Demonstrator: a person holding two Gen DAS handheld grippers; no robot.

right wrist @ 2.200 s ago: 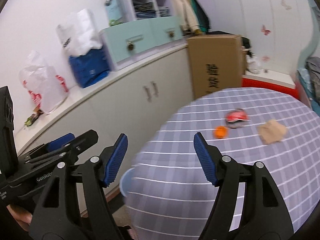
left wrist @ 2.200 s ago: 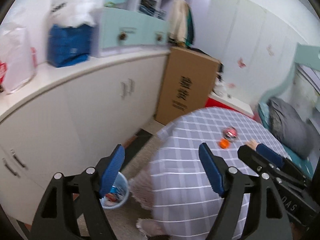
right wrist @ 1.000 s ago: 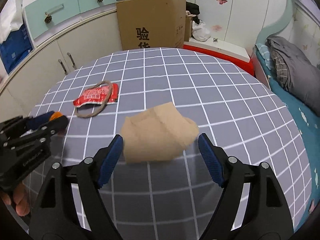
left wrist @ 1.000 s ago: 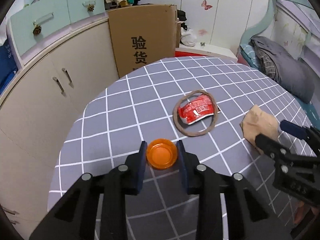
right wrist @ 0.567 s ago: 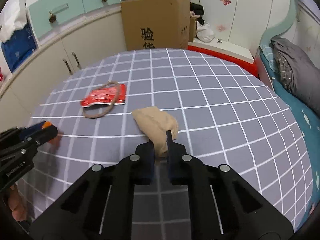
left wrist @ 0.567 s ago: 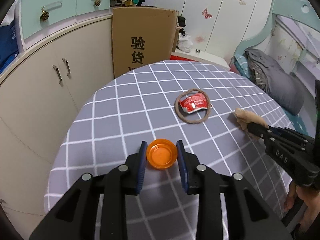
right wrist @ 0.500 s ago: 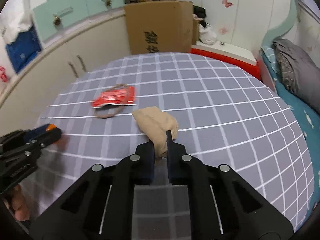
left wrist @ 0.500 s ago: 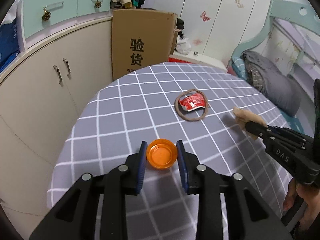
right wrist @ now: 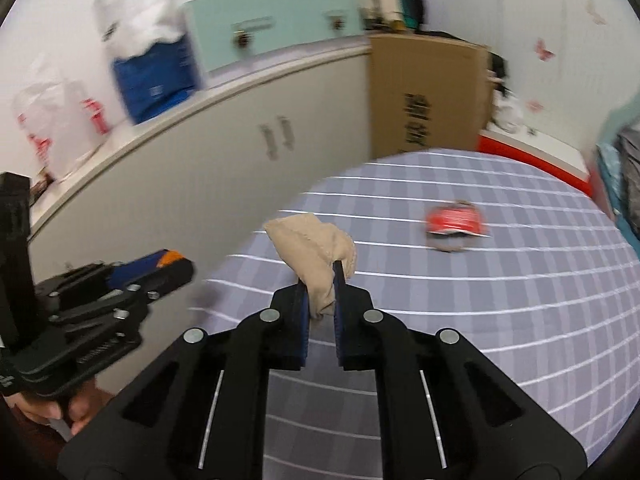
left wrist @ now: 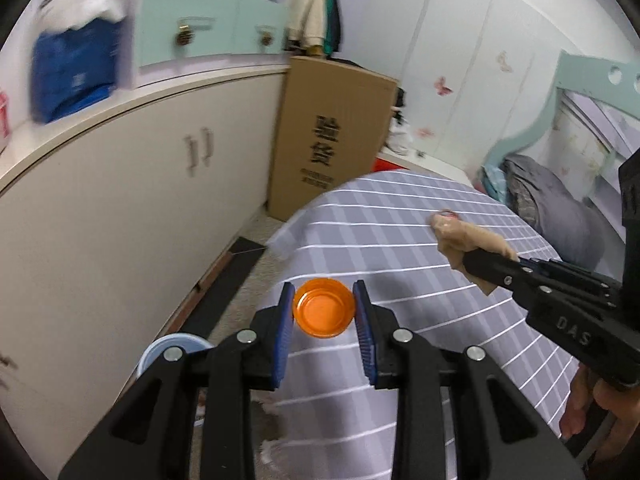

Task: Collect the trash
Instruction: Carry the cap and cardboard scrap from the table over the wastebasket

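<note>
Right now your left hand-held gripper (left wrist: 324,314) is clamped on an orange cap (left wrist: 324,313), low in the middle of the left wrist view; both blue pads (left wrist: 286,328) press its rim from either side, and its hollow side faces the camera. The cap hangs over the near edge of the round bench (left wrist: 400,248) with the grey checked cloth. Down at the lower left of that view, on the floor beside the white cupboards (left wrist: 120,208), you can see part of a pale blue bin (left wrist: 176,346), half hidden behind the gripper's arm.

Your right hand-held gripper (right wrist: 320,300) is closed tight on a crumpled tan paper wad (right wrist: 316,252), in the middle of the right wrist view. The wad bulges up and to the left out of the narrow gap between the pads, held above the bench. In the left wrist view the same wad shows at the right, pinched at the tip of the black gripper that reaches in from the lower right.

One piece lies on the bench: a red wrapper (right wrist: 456,220) with a brown ring (right wrist: 450,245) around it, right of centre in the right wrist view, well apart from both grippers. The picture is blurred there, so its print cannot be read. A tall cardboard box (right wrist: 428,96) stands behind the bench against the cupboards.
</note>
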